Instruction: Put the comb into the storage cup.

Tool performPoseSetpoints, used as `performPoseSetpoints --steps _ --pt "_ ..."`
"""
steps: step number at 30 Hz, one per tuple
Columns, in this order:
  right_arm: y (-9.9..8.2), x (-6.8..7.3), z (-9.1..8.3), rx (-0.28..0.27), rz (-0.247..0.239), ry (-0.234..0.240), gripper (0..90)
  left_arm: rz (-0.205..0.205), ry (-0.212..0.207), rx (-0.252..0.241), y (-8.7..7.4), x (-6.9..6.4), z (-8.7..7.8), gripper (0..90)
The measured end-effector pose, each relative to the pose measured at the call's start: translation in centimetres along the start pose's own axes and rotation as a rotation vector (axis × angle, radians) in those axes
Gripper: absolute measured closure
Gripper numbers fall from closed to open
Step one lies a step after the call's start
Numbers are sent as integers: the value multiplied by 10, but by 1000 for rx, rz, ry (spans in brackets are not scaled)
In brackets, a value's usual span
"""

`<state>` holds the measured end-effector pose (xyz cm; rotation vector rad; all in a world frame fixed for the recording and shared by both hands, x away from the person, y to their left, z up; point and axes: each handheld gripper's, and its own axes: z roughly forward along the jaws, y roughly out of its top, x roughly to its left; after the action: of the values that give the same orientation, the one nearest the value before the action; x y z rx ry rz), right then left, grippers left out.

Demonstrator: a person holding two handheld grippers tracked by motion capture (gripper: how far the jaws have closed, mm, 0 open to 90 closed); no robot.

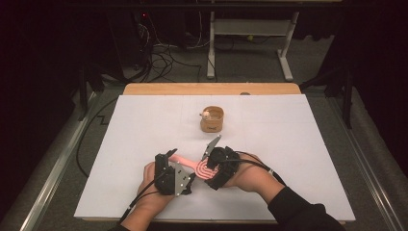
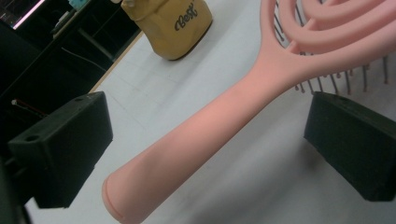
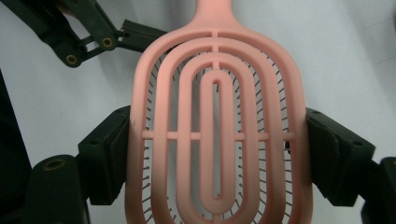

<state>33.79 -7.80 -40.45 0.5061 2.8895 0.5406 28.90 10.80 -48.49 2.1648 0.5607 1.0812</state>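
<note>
A pink vented hairbrush (image 1: 186, 160) lies low over the white sheet (image 1: 288, 144), near its front middle. My right gripper (image 1: 208, 171) is shut on the brush's head: in the right gripper view both black pads (image 3: 109, 154) press on the sides of the oval head (image 3: 215, 93), bristles facing down. My left gripper (image 1: 179, 164) stands open around the handle. In the left gripper view the handle (image 2: 201, 135) runs between the two black jaws with a gap on each side. Part of the left gripper (image 3: 93, 32) also appears at the top left of the right gripper view.
A small tan pouch (image 1: 212, 119) with dark lettering (image 2: 187, 21) stands upright at the middle of the sheet, beyond the brush. Dark floor, cables and a table frame (image 1: 250, 43) lie behind the far wooden edge (image 1: 211, 89).
</note>
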Motion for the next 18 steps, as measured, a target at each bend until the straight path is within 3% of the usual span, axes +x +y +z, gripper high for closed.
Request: performPoseSetpoints --steps 18 --pt "2 5 -1 -12 12 8 202 26 -1 29 1 -4 -1 207"
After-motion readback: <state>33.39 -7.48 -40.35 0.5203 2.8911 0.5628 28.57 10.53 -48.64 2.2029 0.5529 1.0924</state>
